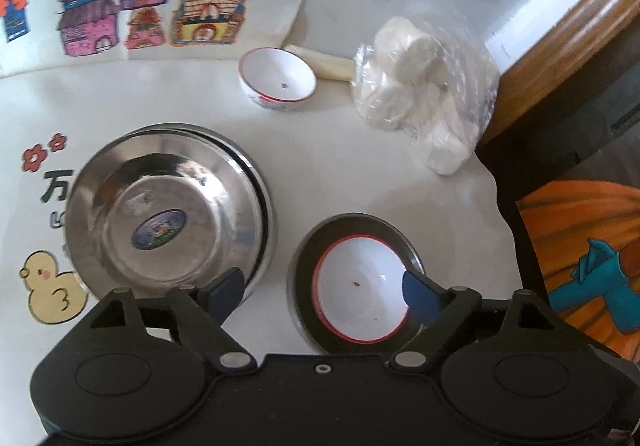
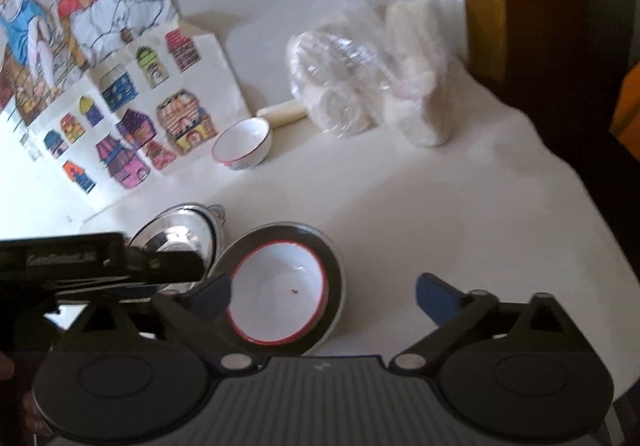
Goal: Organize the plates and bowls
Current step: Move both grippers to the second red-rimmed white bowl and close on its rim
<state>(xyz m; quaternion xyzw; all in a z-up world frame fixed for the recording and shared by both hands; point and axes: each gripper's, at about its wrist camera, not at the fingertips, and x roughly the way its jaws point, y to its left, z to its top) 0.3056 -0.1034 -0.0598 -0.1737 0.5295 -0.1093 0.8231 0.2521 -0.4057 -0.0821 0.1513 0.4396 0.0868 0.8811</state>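
Observation:
A white bowl with a red rim point(image 1: 360, 286) sits inside a dark steel plate point(image 1: 304, 270) near the table's front right. My left gripper point(image 1: 320, 292) is open just above it, its fingers to either side of the bowl. A steel bowl point(image 1: 160, 210) rests on a steel plate to the left. A second small white red-rimmed bowl point(image 1: 278, 77) stands farther back. In the right wrist view my right gripper point(image 2: 324, 296) is open and empty above the same bowl point(image 2: 280, 290) and plate point(image 2: 336, 266); the left gripper's body shows at its left.
A plastic bag of white rolls point(image 1: 420, 94) lies at the back right beside the wooden frame point(image 1: 560, 46). A pale stick point(image 1: 324, 62) lies behind the small bowl. Coloured drawings point(image 1: 152, 6) cover the table's far left. The table edge point(image 1: 500, 206) drops off at right.

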